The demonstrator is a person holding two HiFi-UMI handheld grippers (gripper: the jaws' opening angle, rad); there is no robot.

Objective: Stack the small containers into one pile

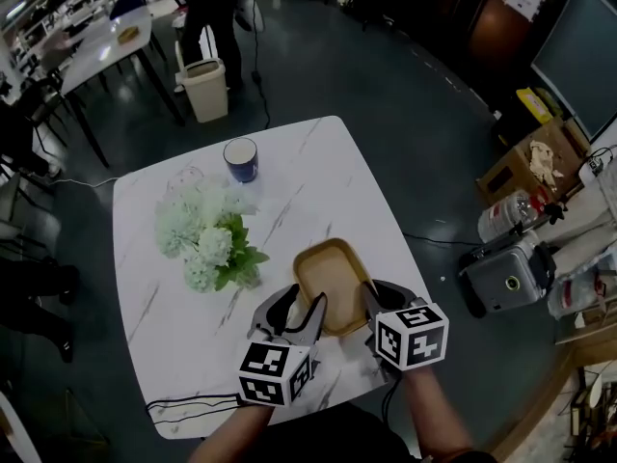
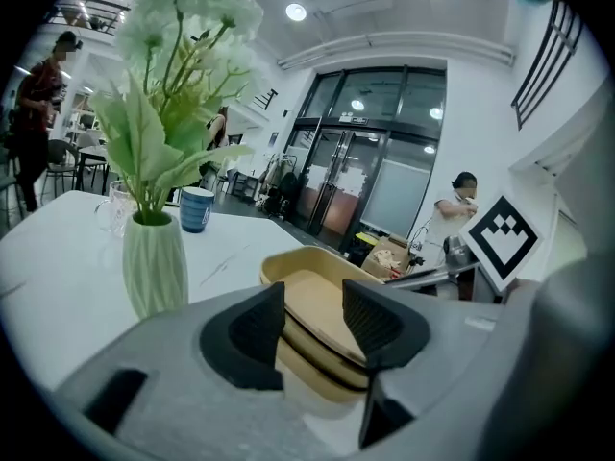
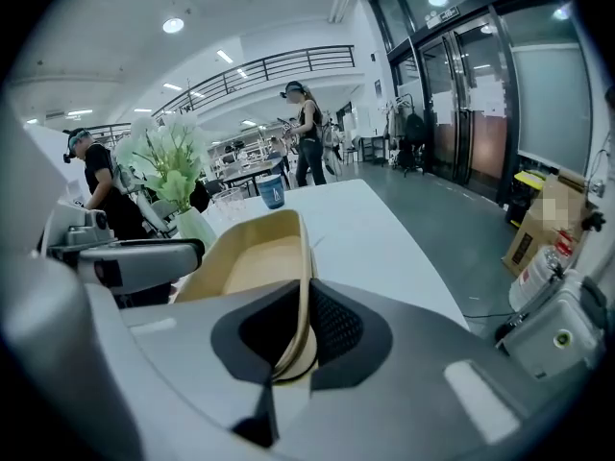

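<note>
Two shallow tan containers (image 1: 333, 273), rounded-rectangle, matte, already nested with a dark seam between the rims, sit at the near edge of the white marble-veined table (image 1: 318, 162). Right gripper (image 3: 306, 310) has its ribbed black pads pinched on the thin right wall. Left gripper (image 2: 314, 301) has its jaws wider, clamped across the rounded near-left corner. Ribbed pale-green vase (image 2: 154, 262) with flowers is just left of the containers. Blue cup (image 1: 240, 159) stands well behind

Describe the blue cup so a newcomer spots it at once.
Find the white marble table. At its far edge, beyond the pale green flowers, stands the blue cup. Its neighbour, a glass, is clear; the cup is dark blue.
</note>
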